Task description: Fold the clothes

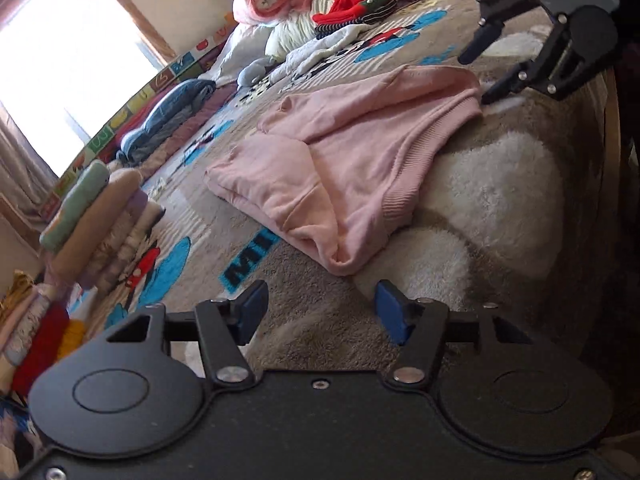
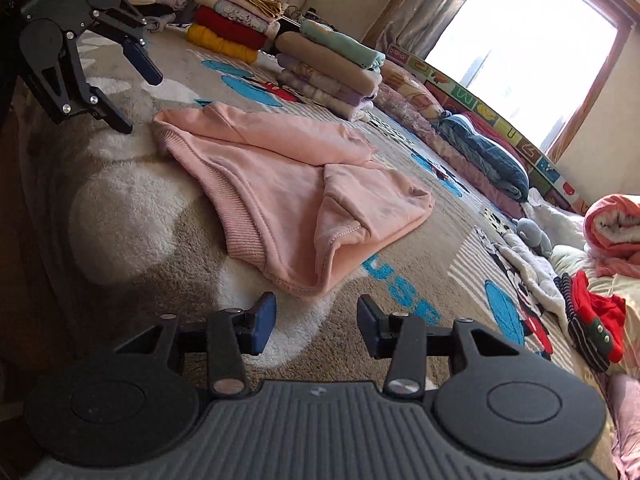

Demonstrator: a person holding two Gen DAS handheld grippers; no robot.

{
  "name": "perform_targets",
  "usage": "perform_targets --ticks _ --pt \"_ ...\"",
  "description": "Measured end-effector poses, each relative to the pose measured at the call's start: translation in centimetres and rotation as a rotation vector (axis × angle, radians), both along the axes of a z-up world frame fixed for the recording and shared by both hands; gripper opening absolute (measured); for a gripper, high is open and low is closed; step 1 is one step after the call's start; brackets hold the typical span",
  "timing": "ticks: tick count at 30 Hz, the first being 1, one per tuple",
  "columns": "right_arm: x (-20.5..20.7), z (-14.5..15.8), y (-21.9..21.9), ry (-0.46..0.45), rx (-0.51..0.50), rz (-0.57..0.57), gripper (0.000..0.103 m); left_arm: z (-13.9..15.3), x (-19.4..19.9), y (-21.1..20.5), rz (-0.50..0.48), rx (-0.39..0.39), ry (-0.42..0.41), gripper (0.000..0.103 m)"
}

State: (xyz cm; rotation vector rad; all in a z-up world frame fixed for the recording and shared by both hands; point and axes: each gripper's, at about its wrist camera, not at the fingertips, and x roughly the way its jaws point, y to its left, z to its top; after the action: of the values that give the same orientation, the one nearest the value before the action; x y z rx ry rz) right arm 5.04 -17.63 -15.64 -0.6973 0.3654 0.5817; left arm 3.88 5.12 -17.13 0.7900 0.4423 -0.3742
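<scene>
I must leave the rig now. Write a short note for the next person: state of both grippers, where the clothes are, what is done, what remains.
Left gripper: open, empty, near one corner of the pink sweatshirt.
Right gripper: open, empty, near the other corner.
The sweatshirt lies partly folded on the patterned blanket.
Done: folded stacks stand behind it.
Left: finish the sweatshirt, then the unfolded clothes in a heap nearby.

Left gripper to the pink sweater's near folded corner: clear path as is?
Probably yes. The left gripper is open and empty, and only bare blanket lies between it and the pink sweater. The right gripper is at the far hem, out of the way.
</scene>
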Motion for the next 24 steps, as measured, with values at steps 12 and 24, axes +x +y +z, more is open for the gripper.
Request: perform_targets --ticks 12,24 --pt "1.1 -0.9 0.4 -0.068 0.042 -0.003 0.046 -1.1 2.0 -0.2 0.034 -0.110 -0.092 0.046" --pt "2.1 -0.3 0.2 0.051 0.142 0.016 0.019 -1.0 1.1 -1.9 0.032 -0.107 -0.076 0.015"
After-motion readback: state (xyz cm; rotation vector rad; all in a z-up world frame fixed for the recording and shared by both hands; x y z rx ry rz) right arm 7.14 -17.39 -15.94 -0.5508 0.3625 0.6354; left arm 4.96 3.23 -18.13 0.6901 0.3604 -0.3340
